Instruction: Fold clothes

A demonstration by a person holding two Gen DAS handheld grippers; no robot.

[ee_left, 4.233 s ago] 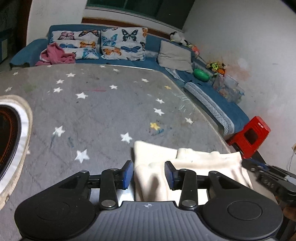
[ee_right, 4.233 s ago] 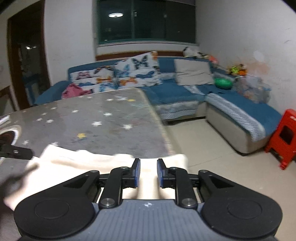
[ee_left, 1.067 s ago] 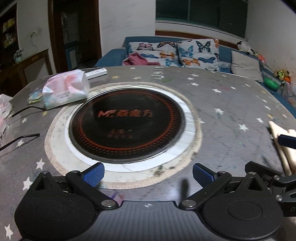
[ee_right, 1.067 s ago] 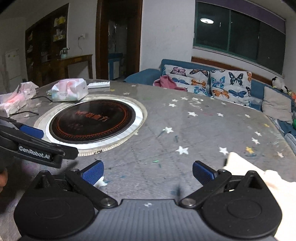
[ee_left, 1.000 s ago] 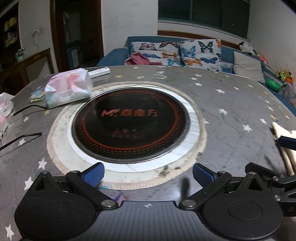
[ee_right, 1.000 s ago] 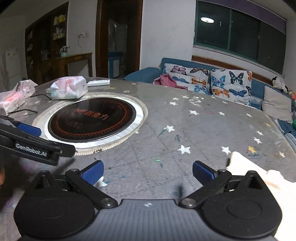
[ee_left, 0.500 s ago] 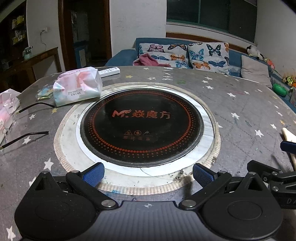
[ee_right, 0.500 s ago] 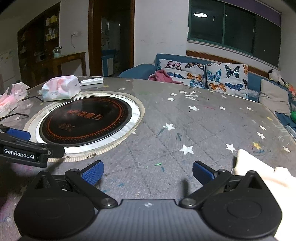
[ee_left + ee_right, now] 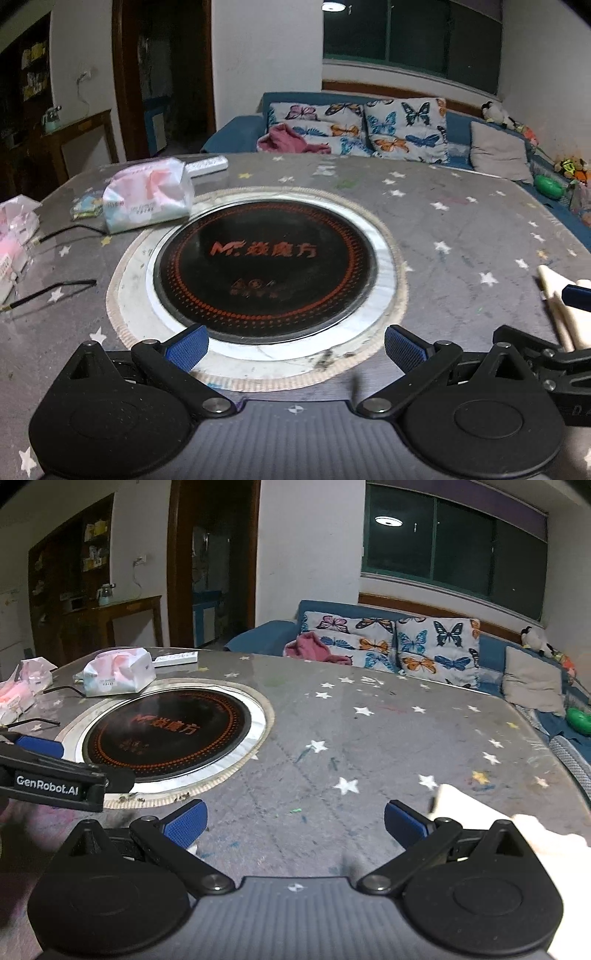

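A folded cream garment point(image 9: 480, 818) lies on the grey star-patterned table point(image 9: 369, 738) at its right edge; in the left wrist view it point(image 9: 561, 314) shows at far right. My left gripper point(image 9: 295, 343) is open and empty, over the near rim of the round black cooktop point(image 9: 266, 266). My right gripper point(image 9: 295, 821) is open and empty above bare table, its right finger just left of the garment. The left gripper's arm shows in the right wrist view point(image 9: 48, 771); the right gripper's arm point(image 9: 546, 354) shows in the left wrist view.
A tissue pack point(image 9: 147, 199) and a white remote point(image 9: 207, 166) lie left of and behind the cooktop. Plastic bags point(image 9: 14, 229) and black cables point(image 9: 51, 288) lie at the table's left. A blue sofa point(image 9: 406, 646) with butterfly cushions and a pink garment point(image 9: 314, 646) stands behind.
Both grippers, earlier shut on the cream garment, have let go and opened wide. Both have swung left toward the cooktop and pulled back a little over the last second.
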